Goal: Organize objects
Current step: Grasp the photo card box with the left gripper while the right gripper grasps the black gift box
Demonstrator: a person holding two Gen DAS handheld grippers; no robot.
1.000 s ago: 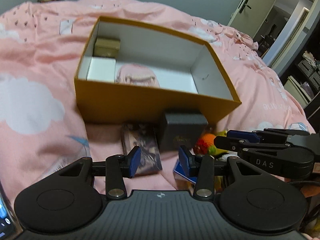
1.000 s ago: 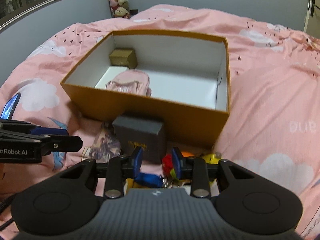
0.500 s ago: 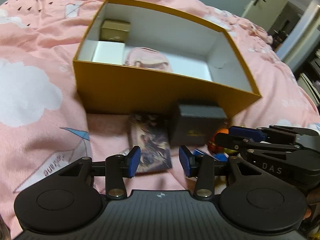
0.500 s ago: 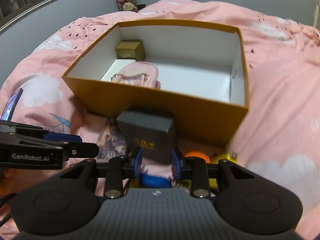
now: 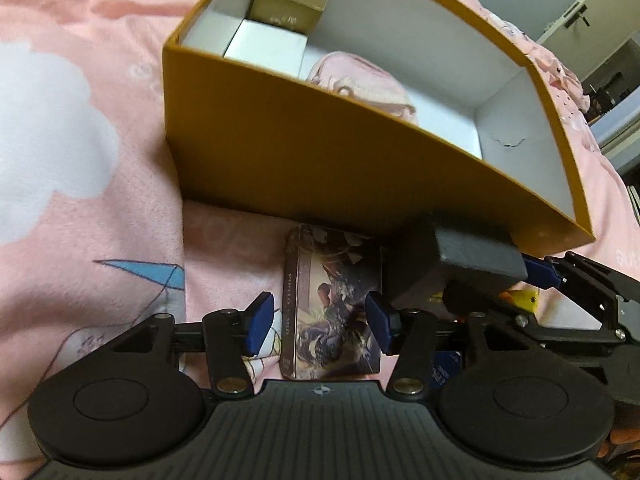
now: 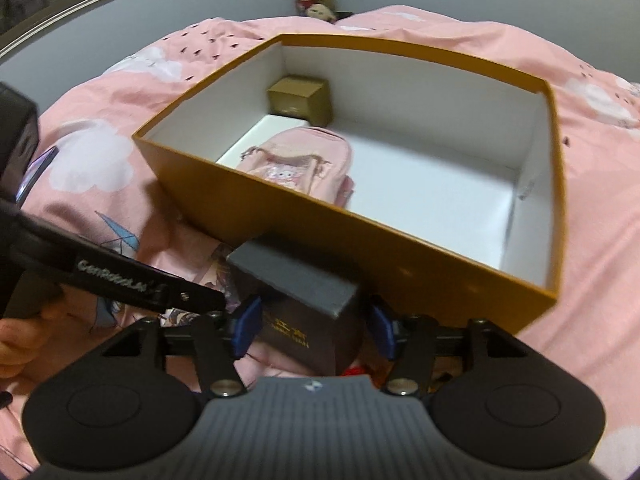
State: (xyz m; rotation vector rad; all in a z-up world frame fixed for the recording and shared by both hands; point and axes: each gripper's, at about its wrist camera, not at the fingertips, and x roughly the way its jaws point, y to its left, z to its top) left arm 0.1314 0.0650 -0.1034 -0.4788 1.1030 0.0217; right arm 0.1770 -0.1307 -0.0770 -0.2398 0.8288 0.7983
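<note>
Right wrist view: a dark grey box [image 6: 298, 312] with gold letters on its side sits on the bed, right against the near wall of the big orange box [image 6: 400, 264]. The right gripper [image 6: 312, 326] has just been opening, and the grey box is between its blue pads with a little gap on each side, so it is not squeezed. The grey box looks hard and square with a matte lid.

Left wrist view: a flat picture card box [image 5: 332, 304] lies on the bed beside the grey box [image 5: 460, 264]. The left gripper [image 5: 318, 324] has just been opening too, and the card box sits between its pads, not pinched.

Cardboard walls of the orange box are white inside. It holds a small gold box [image 6: 300, 98] in the far corner, a white box [image 5: 266, 48] next to it, and a soft pink little backpack [image 6: 298, 166]. Most of the floor on its right side is bare.

A fuzzy pink blanket [image 6: 600, 208] with white clouds covers the bed all around.
</note>
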